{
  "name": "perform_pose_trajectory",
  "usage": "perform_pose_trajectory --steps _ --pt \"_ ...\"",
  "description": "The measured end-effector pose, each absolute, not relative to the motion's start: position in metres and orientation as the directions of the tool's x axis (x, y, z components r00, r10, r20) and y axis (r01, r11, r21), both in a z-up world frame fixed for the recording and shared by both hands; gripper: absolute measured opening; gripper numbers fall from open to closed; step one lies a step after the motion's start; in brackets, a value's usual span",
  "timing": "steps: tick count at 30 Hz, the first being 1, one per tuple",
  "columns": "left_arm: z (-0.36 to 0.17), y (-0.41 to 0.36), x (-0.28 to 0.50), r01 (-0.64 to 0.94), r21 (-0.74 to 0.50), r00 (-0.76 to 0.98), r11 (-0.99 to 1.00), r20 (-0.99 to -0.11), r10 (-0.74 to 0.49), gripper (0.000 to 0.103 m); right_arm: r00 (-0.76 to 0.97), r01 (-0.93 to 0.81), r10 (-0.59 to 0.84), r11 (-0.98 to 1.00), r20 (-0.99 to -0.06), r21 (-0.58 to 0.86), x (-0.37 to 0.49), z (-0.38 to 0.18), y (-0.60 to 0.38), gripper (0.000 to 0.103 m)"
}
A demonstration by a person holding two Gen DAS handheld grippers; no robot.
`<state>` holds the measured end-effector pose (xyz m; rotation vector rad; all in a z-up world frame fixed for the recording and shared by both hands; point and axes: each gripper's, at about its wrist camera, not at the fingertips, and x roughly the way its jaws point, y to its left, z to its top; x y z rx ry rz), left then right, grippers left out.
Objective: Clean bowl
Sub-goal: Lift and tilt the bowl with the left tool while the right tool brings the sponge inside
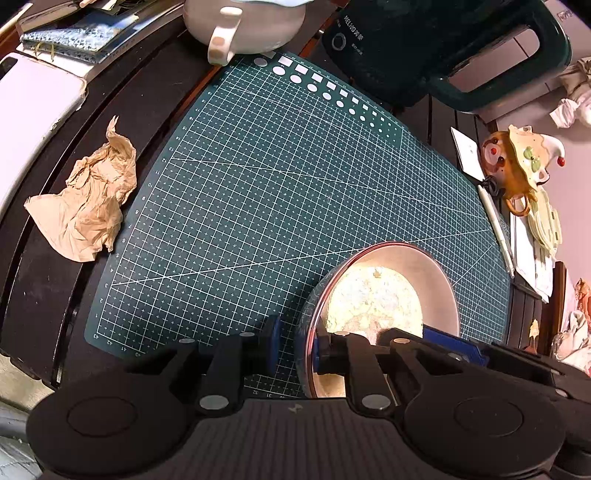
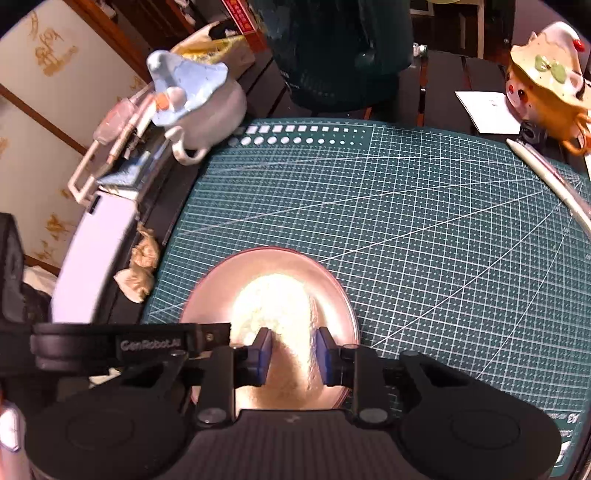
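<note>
A pink-rimmed bowl (image 1: 436, 280) (image 2: 229, 280) rests on the green cutting mat (image 1: 258, 184). My left gripper (image 1: 297, 343) is shut on its near rim, one blue pad outside the wall and the other inside. A pale crumpled paper wad (image 1: 373, 299) (image 2: 277, 306) lies inside the bowl. My right gripper (image 2: 295, 356) points steeply down into the bowl, and the wad fills the gap between its blue pads (image 2: 264, 354), which press on it. The left wrist view shows one blue finger (image 1: 454, 345) of the right gripper over the bowl's near side.
A crumpled brown paper (image 1: 88, 199) lies left of the mat. A white teapot (image 1: 243, 26) and a dark green kettle (image 1: 424, 48) stand at the back. A clown-shaped mug (image 1: 517, 162), a white pen (image 1: 496, 229) and papers line the right edge.
</note>
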<state>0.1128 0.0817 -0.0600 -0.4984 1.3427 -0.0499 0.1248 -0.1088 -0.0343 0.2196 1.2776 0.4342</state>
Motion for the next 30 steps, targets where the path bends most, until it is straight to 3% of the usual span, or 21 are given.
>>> perform_pose_trajectory --steps 7,10,12,13,22,30 --pt "-0.06 0.082 0.113 -0.251 -0.372 0.241 0.894 -0.918 -0.314 0.018 0.222 -0.188 0.563 0.826 -0.796 0.531 0.12 -0.024 -0.122 0.027" --pt "-0.061 0.083 0.112 -0.254 -0.374 0.24 0.892 -0.918 -0.316 0.019 0.214 -0.225 0.547 0.834 -0.809 0.504 0.118 -0.025 -0.114 0.027" --pt "-0.061 0.084 0.112 -0.259 -0.374 0.238 0.89 -0.918 -0.317 0.019 0.214 -0.254 0.545 0.832 -0.81 0.493 0.116 -0.024 -0.11 0.013" --pt "-0.062 0.084 0.112 -0.261 -0.375 0.237 0.89 -0.918 -0.317 0.019 0.226 -0.271 0.53 0.84 -0.817 0.47 0.114 -0.023 -0.108 0.011" --pt "-0.063 0.084 0.113 -0.265 -0.364 0.232 0.893 -0.923 -0.307 0.024 0.356 -0.323 0.301 0.928 -0.885 0.185 0.104 -0.007 -0.089 0.011" --pt "-0.059 0.076 0.11 -0.225 -0.334 0.246 0.916 -0.928 -0.278 0.018 0.347 -0.259 0.313 0.938 -0.884 0.23 0.104 -0.023 -0.083 0.013"
